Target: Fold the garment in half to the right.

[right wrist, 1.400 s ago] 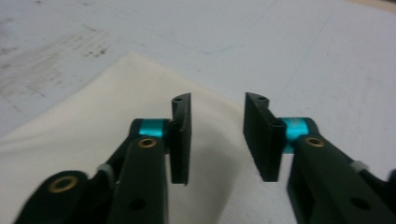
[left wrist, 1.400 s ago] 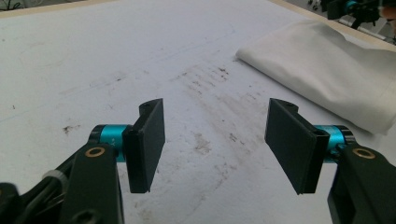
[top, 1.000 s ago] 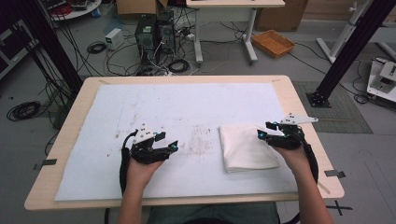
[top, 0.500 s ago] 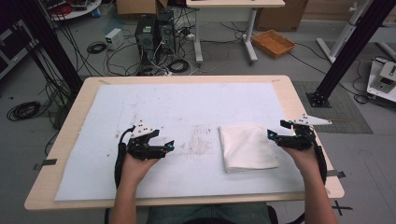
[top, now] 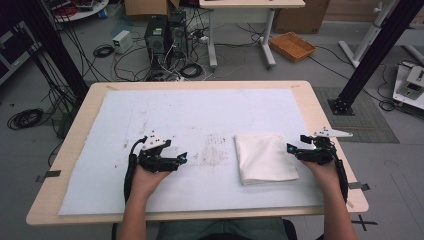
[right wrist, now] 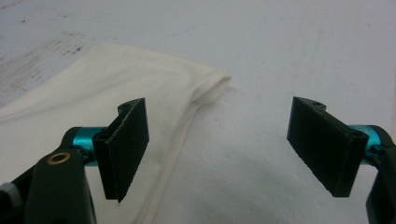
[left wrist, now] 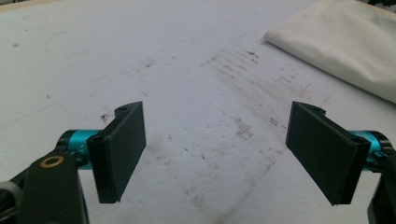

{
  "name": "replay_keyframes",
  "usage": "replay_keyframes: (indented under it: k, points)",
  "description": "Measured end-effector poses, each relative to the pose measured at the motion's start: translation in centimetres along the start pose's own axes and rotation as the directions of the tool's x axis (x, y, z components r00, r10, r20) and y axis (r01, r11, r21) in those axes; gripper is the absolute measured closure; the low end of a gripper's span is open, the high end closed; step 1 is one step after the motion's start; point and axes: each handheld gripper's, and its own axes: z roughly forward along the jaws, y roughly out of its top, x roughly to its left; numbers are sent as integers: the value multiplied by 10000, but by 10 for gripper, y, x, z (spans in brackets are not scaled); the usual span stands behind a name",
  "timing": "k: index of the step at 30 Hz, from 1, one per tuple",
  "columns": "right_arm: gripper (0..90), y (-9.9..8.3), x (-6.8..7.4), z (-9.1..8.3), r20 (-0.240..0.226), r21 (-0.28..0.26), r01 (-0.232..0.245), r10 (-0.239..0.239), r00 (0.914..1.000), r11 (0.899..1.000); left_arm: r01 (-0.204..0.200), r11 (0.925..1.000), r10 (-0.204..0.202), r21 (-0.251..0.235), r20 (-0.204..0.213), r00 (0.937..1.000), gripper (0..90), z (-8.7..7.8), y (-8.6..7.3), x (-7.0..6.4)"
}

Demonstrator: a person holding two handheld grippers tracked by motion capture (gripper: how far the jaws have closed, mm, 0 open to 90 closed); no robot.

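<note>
This is a lab or robotics workroom. Beyond the wooden table (top: pixel 320 107) with its stained white cover sheet (top: pixel 200 115), computer towers (top: pixel 162 35) stand on a grey floor amid tangled cables (top: pixel 100 50), with black metal frame posts (top: pixel 372 55), another desk (top: pixel 250 5) and cardboard boxes (top: pixel 145 7).

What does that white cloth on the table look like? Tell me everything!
The white cloth is soft-looking fabric folded into a neat, roughly square pad with layered edges and a rounded corner. It lies flat on the white table cover, right of some brown smudges. The right gripper sits at its right edge with jaws open, one over the cloth, not pinching it.
</note>
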Motion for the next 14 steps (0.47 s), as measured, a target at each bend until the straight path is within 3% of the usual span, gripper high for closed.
replay_keyframes:
  k: [14]
  points:
    - [213, 7, 5, 4, -121, 127, -13, 14, 9999, 9999, -28, 10000, 28, -66, -73, 10000, 202, -2, 0, 0]
